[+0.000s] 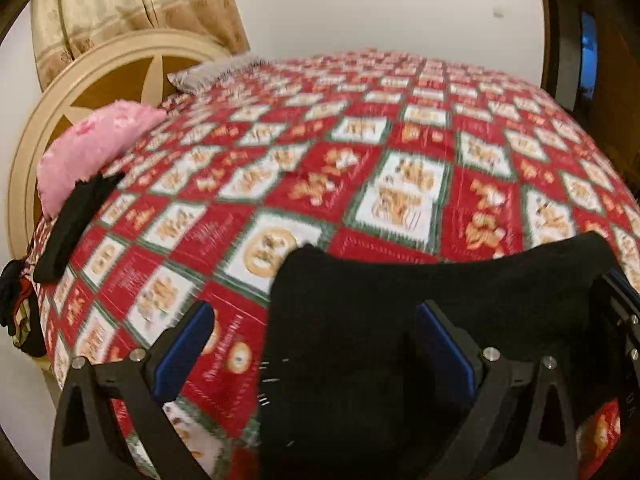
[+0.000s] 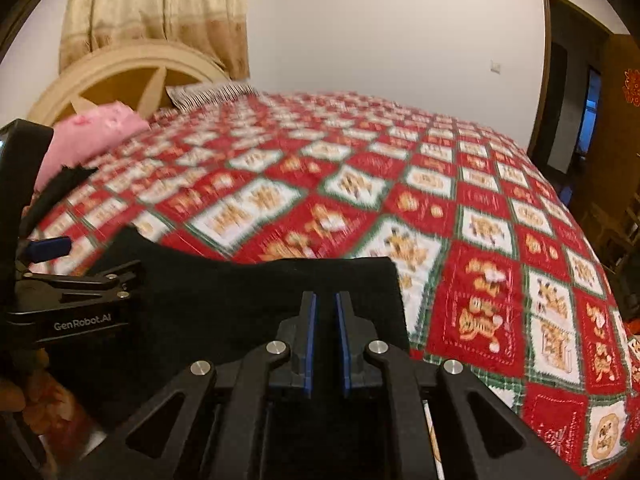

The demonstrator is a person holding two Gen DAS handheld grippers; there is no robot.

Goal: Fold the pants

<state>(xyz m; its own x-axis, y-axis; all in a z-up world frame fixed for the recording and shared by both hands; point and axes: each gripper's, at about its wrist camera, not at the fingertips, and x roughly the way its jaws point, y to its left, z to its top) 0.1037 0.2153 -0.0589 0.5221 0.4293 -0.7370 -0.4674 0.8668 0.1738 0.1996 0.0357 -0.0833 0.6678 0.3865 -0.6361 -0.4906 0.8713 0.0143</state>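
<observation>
Two hand-held grippers work the near edge of the bed (image 1: 400,128). The right hand-held gripper (image 2: 326,340) pinches the black pants (image 2: 224,304); the left hand-held gripper (image 1: 316,344) gapes wide over the same soft, matte cloth, equally near. Its long axis runs along that edge, beneath both, on the glossy red patchwork cover.

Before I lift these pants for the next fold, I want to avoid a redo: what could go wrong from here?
1. The left gripper is open, so the black pants are unheld on that side and may sag or unfold.
2. The right gripper looks nearly shut near the pants' edge; a thin pinch could slip.
3. Another dark garment lies by the pink pillow, and a wide swing might snag it.
</observation>
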